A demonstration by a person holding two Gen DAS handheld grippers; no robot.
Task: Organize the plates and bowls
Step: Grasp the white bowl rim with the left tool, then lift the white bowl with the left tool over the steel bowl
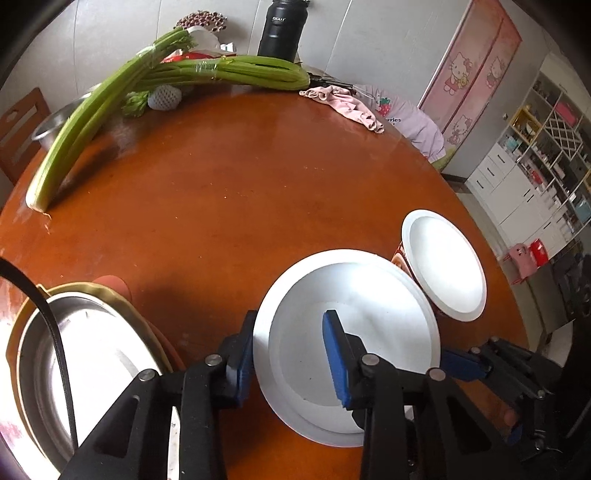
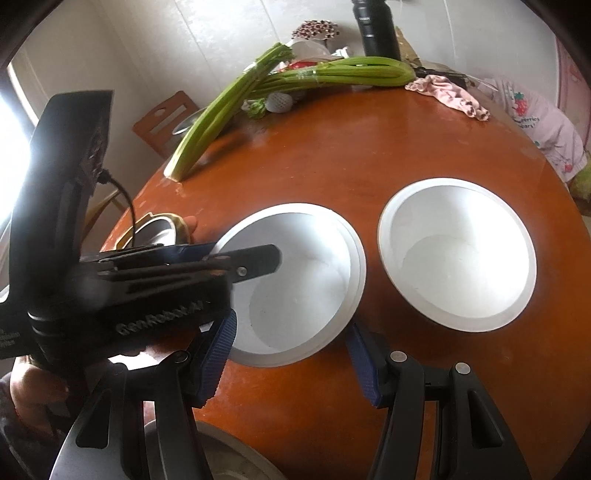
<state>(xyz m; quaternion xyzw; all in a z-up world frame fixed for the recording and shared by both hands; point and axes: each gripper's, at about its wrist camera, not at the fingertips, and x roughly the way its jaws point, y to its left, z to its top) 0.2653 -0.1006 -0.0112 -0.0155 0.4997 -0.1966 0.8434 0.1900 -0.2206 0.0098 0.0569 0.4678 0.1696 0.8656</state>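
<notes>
Two white bowls stand side by side on the round orange-brown table (image 1: 240, 184). The nearer white bowl (image 1: 354, 332) (image 2: 295, 280) has its left wall between the jaws of my left gripper (image 1: 291, 314) (image 2: 236, 253): one blue pad outside the rim, the other finger inside, shut on it. My right gripper (image 2: 290, 325) stands open just above the table, its two fingers spread on either side of this bowl's near rim without touching it. One blue finger (image 1: 461, 365) of it shows by the bowl's right edge. The second white bowl (image 1: 443, 266) (image 2: 458, 254) stands free to the right.
A steel basin in a gold-rimmed dish (image 1: 74, 350) (image 2: 159, 229) sits at the table's left edge. Celery bunches (image 1: 110, 103) (image 2: 295, 77), a black bottle (image 1: 282, 29) and a pink cloth (image 1: 347, 105) lie at the far side. Another steel vessel (image 2: 229, 461) is below.
</notes>
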